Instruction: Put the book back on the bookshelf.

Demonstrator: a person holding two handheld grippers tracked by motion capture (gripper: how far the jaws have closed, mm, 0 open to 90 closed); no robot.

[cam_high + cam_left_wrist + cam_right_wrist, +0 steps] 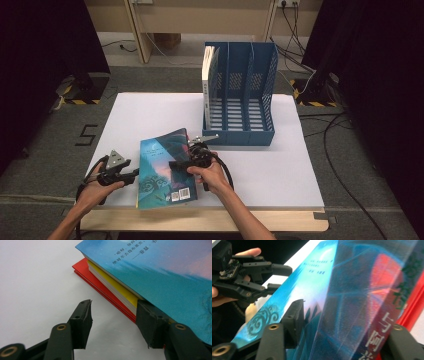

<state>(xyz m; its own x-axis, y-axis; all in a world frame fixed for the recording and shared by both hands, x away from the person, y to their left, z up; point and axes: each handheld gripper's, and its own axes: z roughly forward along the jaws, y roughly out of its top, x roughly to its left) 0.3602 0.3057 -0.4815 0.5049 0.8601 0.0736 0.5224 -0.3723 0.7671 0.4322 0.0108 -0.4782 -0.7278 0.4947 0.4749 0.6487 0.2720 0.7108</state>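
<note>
On the white table (280, 165), near its front edge, lies my stack of books, topped by the blue book (165, 167). Its cover carries lines of Chinese writing in white, too small for me to read surely, and a barcode label sits at its near corner. Beneath it I see a yellow book (117, 288) and a red book (97, 283). My right gripper (187, 162) is closed around the blue book's spine edge, tilting it up. My left gripper (131, 176) stands wide open, 1 jaw touching the stack's side, the other on bare table. Behind stands a blue file rack (240, 95) with 3 slots.
</note>
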